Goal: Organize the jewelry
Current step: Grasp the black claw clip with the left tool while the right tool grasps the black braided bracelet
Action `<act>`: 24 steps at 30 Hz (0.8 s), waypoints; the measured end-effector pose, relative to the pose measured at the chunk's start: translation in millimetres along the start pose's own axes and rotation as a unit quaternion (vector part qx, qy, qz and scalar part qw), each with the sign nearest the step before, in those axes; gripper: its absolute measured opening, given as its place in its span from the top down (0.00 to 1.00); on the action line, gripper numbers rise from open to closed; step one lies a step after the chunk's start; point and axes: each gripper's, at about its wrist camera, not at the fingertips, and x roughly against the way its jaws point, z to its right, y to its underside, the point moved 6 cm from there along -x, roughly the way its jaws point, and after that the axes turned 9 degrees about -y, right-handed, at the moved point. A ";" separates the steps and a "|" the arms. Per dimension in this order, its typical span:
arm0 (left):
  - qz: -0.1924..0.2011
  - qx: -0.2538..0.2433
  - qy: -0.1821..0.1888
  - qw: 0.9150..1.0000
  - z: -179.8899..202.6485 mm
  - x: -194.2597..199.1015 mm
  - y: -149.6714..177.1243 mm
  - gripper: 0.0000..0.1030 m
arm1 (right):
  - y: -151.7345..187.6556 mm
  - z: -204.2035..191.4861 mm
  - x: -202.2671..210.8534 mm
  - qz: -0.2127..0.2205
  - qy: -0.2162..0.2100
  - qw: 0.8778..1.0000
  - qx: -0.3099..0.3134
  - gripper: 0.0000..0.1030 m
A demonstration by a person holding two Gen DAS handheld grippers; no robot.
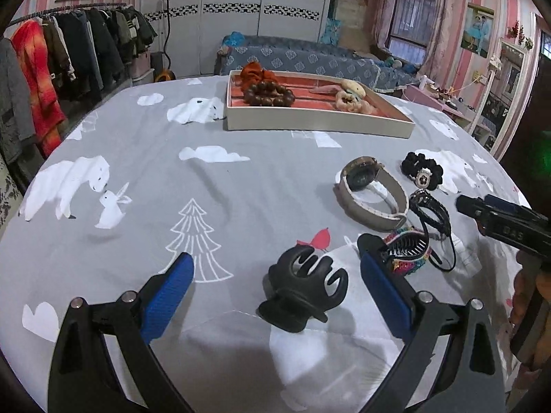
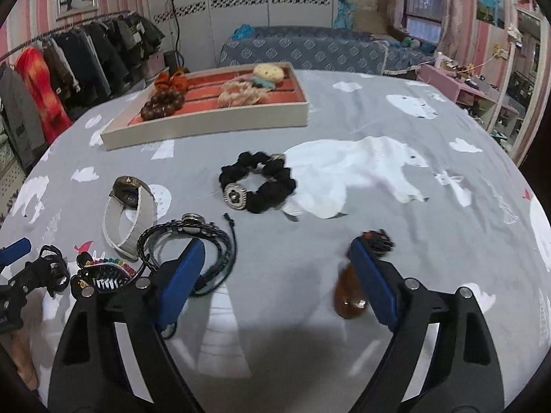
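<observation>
Left hand-held gripper [image 1: 277,287] spread wide around the black claw clip [image 1: 303,292] on the bed, not pinching yet; right hand-held gripper [image 2: 277,272] also spread; next: squeeze, lift, carry to tray [image 1: 310,122]

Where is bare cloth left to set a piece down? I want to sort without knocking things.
Free: the wide stretch between the tray and the left gripper, left of the watch; also the bear print right of the black scrunchie. Crowded: watch, braided bracelet, rainbow clip and black claw clip cluster together.
</observation>
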 end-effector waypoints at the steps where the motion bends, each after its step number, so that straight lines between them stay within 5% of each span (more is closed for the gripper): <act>1: -0.001 -0.003 0.000 1.000 1.1 -0.6 0.6 0.08 | -0.3 -2.2 -3.5 -0.005 -0.001 1.000 0.002 0.20; 13: -0.020 -0.014 0.003 1.000 4.0 -10.0 3.8 0.09 | 5.3 -14.2 -37.2 -0.058 0.004 0.998 0.021 0.31; 15: -0.022 -0.012 0.006 1.000 2.8 -10.9 4.2 0.15 | 5.1 -15.1 -39.1 -0.057 0.005 0.998 0.024 0.34; 24: -0.025 -0.020 0.024 0.999 8.4 -10.9 6.1 0.36 | 2.3 -16.8 -39.2 -0.049 -0.016 0.998 0.020 0.74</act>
